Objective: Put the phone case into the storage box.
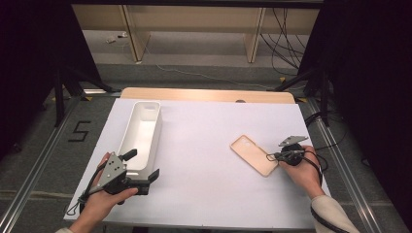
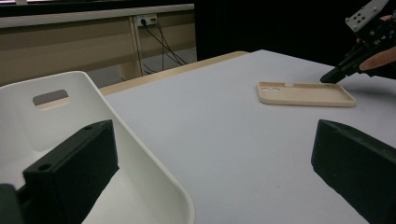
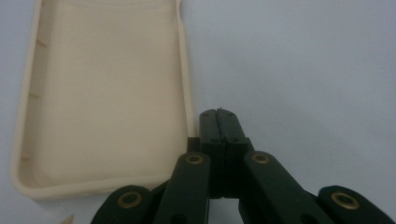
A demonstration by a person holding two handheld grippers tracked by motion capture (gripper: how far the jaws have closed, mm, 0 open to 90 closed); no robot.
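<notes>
Closed right hand-held gripper (image 3: pixel 219 116) sits at phone case's (image 3: pixel 102 93) corner rim.

The beige phone case (image 1: pixel 253 155) lies flat, hollow side up, on my white table sheet (image 1: pixel 204 160), seemingly empty.

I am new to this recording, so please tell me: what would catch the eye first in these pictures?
First, the beige phone case lying open side up on the white table cover, right of centre, with the right gripper shut at its near corner. Next, the long white bin at the left, where the left gripper stands open beside its near end.
</notes>
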